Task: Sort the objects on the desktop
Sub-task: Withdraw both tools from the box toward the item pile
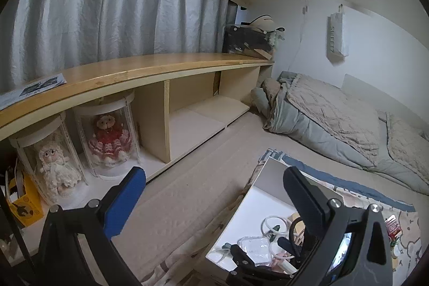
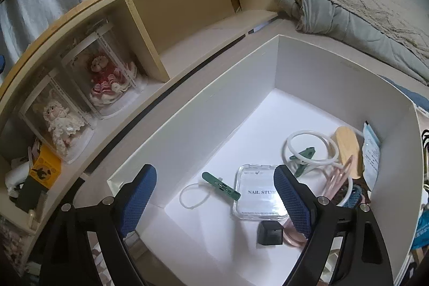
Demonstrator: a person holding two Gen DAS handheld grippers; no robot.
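Observation:
A white open box [image 2: 308,71] stands on the bed surface and holds small items. Among them are a clear "NAIL STUDIO" case [image 2: 257,195], a green clip [image 2: 219,185] on a white loop [image 2: 193,196], a small black cube [image 2: 270,233], white rings [image 2: 308,149], a wooden oval [image 2: 347,152] and a paper packet [image 2: 371,152]. My right gripper [image 2: 214,178] hangs open over the box's near end, gripping nothing; the case and clip lie below it. My left gripper [image 1: 214,173] is open and empty, held above the box's [image 1: 257,205] left side.
A low wooden shelf unit [image 1: 161,66] runs along the left. It holds two dolls in clear cylinders [image 1: 107,138] and a yellow carton [image 1: 25,203]. Folded grey and beige bedding [image 1: 335,119] lies at the right. A grey curtain [image 1: 107,12] hangs behind the shelf.

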